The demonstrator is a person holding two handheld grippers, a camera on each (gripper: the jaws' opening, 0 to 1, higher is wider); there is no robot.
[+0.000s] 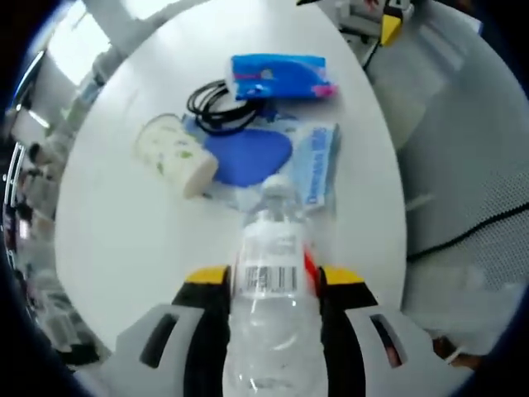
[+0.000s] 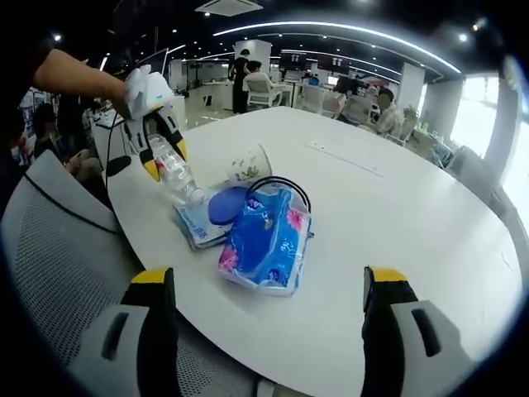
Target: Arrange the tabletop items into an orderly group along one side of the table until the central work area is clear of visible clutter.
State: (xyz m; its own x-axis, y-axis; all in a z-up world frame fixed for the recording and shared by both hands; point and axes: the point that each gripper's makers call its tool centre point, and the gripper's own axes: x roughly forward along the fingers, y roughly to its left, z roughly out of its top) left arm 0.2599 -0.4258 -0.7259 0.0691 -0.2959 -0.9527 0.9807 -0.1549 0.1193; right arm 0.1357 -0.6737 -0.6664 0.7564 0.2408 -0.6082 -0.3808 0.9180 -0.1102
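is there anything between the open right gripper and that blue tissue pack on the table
Nothing visible. In the right gripper view the right gripper is open just short of the blue tissue pack, with only bare table between. The black cable and the bottle held by the left gripper lie beyond it.

The bottle's [image 1: 271,331] base is cut off at the frame's bottom edge; the blue pad [image 1: 246,157] is partly hidden behind its cap.
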